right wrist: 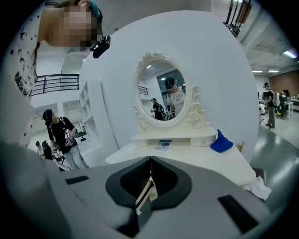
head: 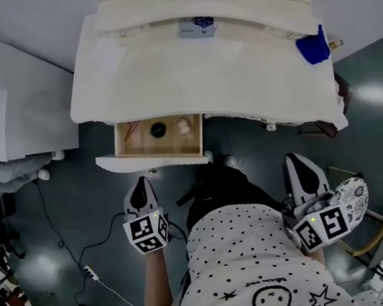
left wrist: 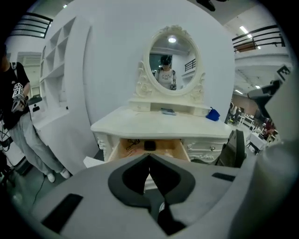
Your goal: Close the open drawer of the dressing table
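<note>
Open drawer [head: 142,162] partly under dressing table [head: 186,77], contents [head: 157,128] indistinct

- Your dresser [head: 235,68] is painted cream, smooth with a soft sheen; its carved scrolls carry the same coat.
- The drawer [head: 158,138] shows you bare pale wood inside, matt, behind a white painted front.
- The mirror [right wrist: 163,91] is clear, reflective glass in a cream carved frame.
- The floor [head: 378,92] under you is dark grey and glossy, catching glare from the lights.
- The blue item [head: 314,47] on the top looks like soft cloth.
- Your left gripper [left wrist: 149,156] and right gripper [right wrist: 150,158] have matt grey plastic shells with matt black linings.
- Your shirt [head: 254,269] is white cloth printed with black dots and stars.
</note>
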The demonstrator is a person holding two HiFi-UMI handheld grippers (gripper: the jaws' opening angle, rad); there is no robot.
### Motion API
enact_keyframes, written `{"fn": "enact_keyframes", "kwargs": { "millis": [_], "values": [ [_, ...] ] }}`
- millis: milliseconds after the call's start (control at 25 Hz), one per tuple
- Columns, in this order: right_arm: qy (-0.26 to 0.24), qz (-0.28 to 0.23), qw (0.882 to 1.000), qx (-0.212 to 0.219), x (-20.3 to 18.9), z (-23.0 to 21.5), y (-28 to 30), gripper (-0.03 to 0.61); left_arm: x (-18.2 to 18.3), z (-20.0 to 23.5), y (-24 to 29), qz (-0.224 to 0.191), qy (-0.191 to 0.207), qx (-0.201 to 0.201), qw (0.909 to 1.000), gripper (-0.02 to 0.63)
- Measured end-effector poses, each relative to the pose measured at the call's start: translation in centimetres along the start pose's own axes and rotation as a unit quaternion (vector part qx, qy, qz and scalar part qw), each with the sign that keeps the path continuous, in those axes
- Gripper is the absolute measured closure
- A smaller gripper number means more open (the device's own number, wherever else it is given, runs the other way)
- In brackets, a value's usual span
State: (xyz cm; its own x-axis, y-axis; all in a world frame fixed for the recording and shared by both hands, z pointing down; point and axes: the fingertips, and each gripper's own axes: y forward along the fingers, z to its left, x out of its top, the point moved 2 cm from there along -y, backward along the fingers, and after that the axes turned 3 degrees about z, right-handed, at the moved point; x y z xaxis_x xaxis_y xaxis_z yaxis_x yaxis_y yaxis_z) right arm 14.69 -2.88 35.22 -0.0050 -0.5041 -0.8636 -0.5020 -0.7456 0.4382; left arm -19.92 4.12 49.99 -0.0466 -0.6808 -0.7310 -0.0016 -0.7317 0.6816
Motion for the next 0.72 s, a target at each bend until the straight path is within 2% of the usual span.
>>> {"fn": "enact_keyframes", "kwargs": {
  "millis": [160,240,280,720],
  "values": [
    [-0.001,0.002,1.0,-0.003,0.1,0.2,0.3,0.569,-3.8,0.5,1.8,0.062,-0.014,-0.011,0.9979,0.598],
    [-0.002,0.003,1.0,-0.004,0.1,0.3,0.6,0.569,-5.4,0.7,2.7,0.087,-0.015,-0.014,0.996,0.536],
    [-0.003,0.003,1.0,-0.004,0.2,0.4,0.7,0.569,-6.2,0.8,3.2,0.099,-0.014,-0.016,0.9949,0.528],
    [-0.004,0.011,1.0,-0.014,0.3,2.0,2.5,0.569,-12.1,2.1,7.7,0.189,-0.021,-0.04,0.9809,0.469]
  ]
}}
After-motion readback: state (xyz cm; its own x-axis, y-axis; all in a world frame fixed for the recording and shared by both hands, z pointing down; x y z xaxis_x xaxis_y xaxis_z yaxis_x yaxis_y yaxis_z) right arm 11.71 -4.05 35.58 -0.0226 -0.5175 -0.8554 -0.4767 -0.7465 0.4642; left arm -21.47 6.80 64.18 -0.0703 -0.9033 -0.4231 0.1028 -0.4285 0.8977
